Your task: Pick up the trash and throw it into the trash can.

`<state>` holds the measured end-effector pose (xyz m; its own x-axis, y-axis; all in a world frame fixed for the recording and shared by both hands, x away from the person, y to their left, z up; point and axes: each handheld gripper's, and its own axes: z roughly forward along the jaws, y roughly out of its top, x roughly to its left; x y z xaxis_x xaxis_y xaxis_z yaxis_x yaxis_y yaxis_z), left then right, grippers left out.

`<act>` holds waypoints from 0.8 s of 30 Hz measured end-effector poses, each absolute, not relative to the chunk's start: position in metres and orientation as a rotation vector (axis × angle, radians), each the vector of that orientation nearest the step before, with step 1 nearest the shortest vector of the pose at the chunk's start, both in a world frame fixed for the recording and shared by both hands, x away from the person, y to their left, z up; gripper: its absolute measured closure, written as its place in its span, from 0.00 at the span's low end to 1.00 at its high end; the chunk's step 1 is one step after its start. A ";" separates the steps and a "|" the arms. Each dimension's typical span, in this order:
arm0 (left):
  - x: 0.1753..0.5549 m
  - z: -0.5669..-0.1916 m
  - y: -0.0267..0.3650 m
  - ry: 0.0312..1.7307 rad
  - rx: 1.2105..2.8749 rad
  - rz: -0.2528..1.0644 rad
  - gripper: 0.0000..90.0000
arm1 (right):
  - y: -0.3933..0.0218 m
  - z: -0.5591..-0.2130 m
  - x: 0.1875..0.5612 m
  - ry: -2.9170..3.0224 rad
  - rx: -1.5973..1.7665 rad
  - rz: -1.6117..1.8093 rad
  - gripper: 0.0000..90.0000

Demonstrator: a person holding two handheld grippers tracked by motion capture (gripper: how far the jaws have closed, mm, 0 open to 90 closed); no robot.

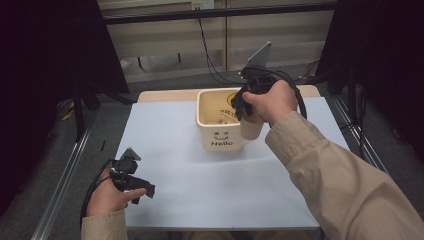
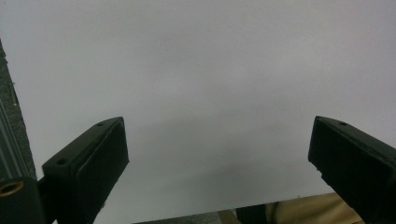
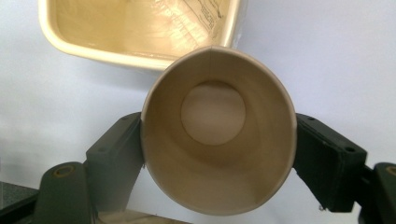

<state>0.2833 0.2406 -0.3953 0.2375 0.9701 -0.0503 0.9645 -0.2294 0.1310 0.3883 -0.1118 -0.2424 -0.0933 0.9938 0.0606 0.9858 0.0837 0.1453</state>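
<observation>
Paper cup (image 3: pixel 217 154) squeezed between right gripper (image 3: pixel 219 149) jaws; left gripper (image 2: pixel 219 154) jaws wide, empty.

The hand (image 1: pixel 272 102) hides most of the cup (image 1: pixel 250 130). The bin (image 3: pixel 140 32) is cut off at 12 o'clock. Bin contents: indistinct.

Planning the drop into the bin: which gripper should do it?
Right. The right gripper is shut on the paper cup, beside the bin. The left gripper is open with nothing between its jaws, near the table's front edge.
</observation>
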 end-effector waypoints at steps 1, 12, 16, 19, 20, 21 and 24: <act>0.283 -0.395 0.241 1.857 2.367 0.070 0.05 | -0.112 -0.242 0.388 2.272 2.078 0.230 0.24; 0.284 -0.396 0.242 1.833 2.386 0.068 0.05 | -0.114 -0.212 0.397 2.284 2.044 0.224 0.24; 0.283 -0.397 0.240 1.853 2.359 0.075 0.05 | -0.120 -0.205 0.401 2.279 2.051 0.242 0.24; 0.284 -0.397 0.240 1.848 2.368 0.079 0.05 | -0.125 -0.197 0.404 2.276 2.043 0.234 0.24; 0.284 -0.397 0.240 1.850 2.363 0.074 0.05 | -0.126 -0.195 0.404 2.268 2.047 0.237 0.24; 0.284 -0.398 0.239 1.853 2.359 0.064 0.05 | -0.127 -0.192 0.405 2.264 2.049 0.226 0.24; 0.284 -0.398 0.239 1.857 2.363 0.064 0.05 | -0.131 -0.185 0.407 2.264 2.048 0.235 0.24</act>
